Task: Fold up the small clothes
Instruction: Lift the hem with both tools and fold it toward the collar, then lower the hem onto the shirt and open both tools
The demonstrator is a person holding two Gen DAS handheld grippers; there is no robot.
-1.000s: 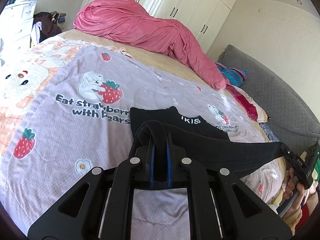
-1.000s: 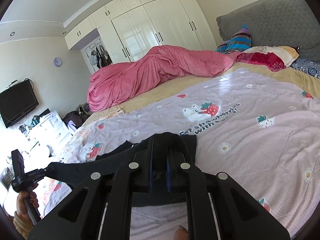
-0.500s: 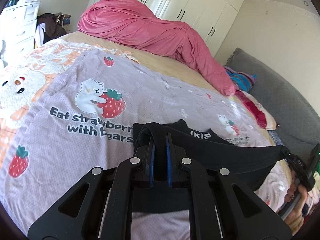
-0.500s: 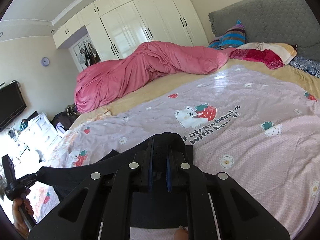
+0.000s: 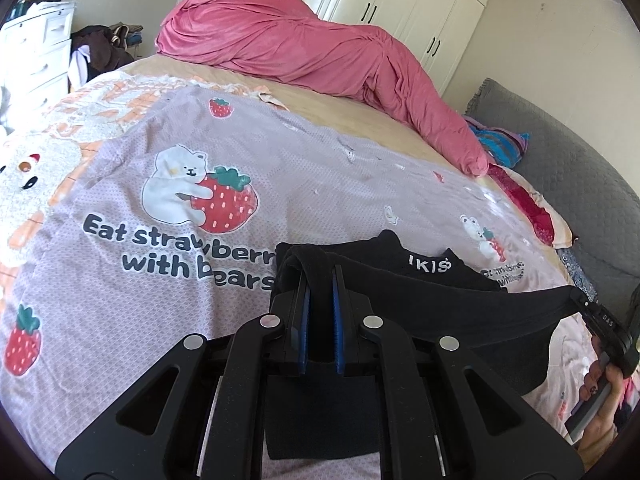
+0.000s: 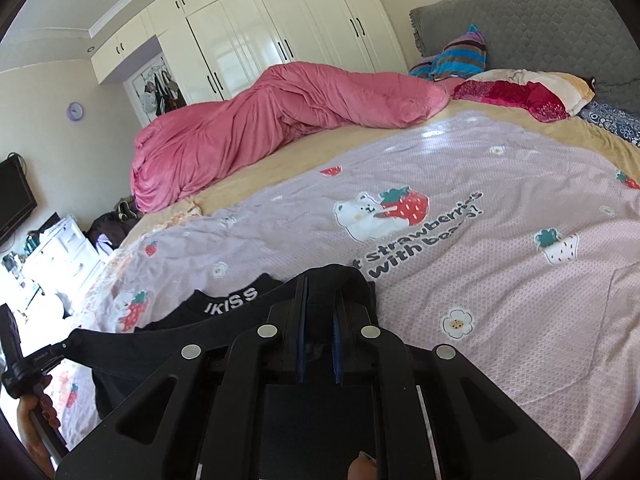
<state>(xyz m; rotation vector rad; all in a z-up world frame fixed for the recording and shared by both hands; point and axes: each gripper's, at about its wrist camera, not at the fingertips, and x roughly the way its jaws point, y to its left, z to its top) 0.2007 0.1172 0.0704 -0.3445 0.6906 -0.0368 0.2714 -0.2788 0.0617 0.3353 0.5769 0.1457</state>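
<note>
Since 1 s ago: both units advanced over the lilac strawberry-print bedspread (image 5: 280, 184). Left gripper (image 5: 319, 280) and right gripper (image 6: 320, 296) each pinch the small black fabric garment (image 5: 460, 304), stretched between them, far part resting on spread. Fold approx. mid-way, I judge.

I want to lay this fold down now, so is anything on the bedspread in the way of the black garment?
Nothing visible. Both the left gripper and right gripper are already clamped on the black garment, and the strawberry bedspread beyond it lies bare up to the pink duvet.
</note>
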